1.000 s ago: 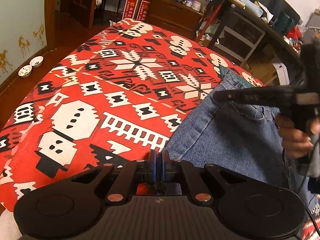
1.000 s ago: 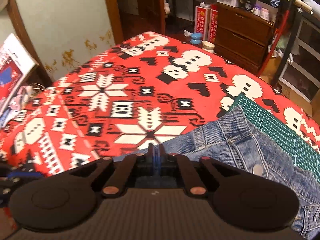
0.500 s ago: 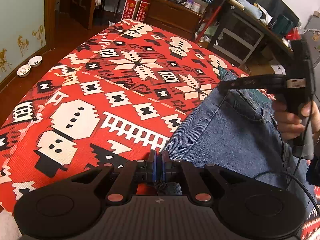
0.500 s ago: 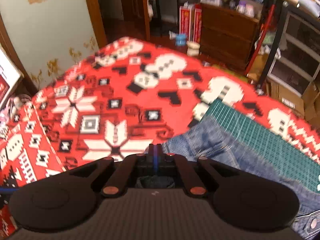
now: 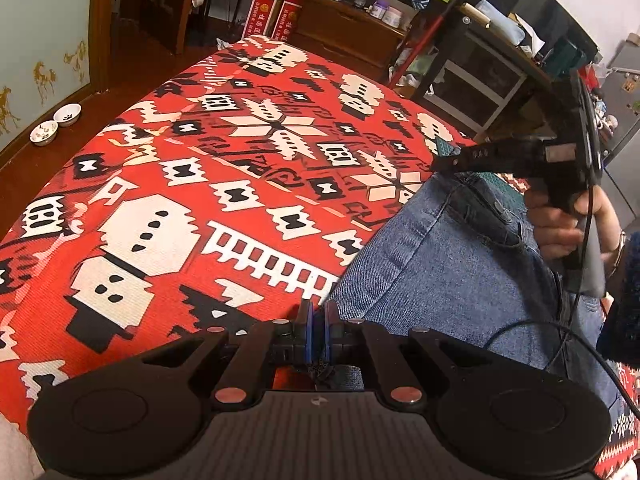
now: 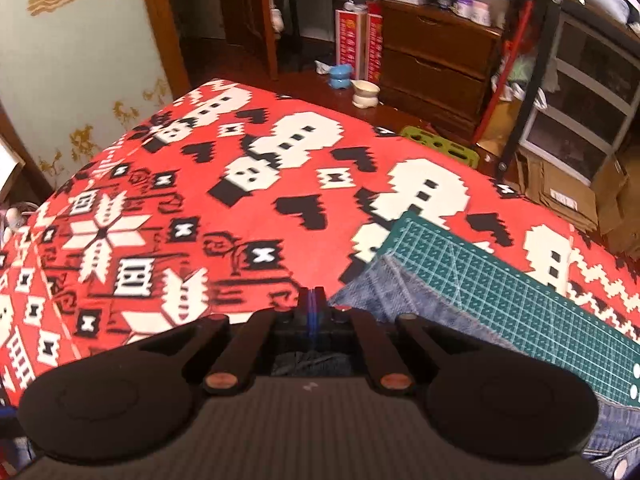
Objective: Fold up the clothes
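Jeans point(image 5: 460, 264) lie on the right side of the patterned cloth point(image 5: 200, 184) covering the worktop, their far edge overlapping a cutting mat point(image 6: 500, 292). The right hand-held gripper point(image 5: 440, 166) hangs over the jeans' far end. Beyond the worktop stands a chest of drawers point(image 6: 432, 60) (two small bowls point(image 5: 56, 124) sit on the floor at left).

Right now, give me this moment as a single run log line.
step: fold jeans | left gripper: shut on jeans | right gripper: shut on jeans, lifted | surface: red blanket | cutting mat under jeans
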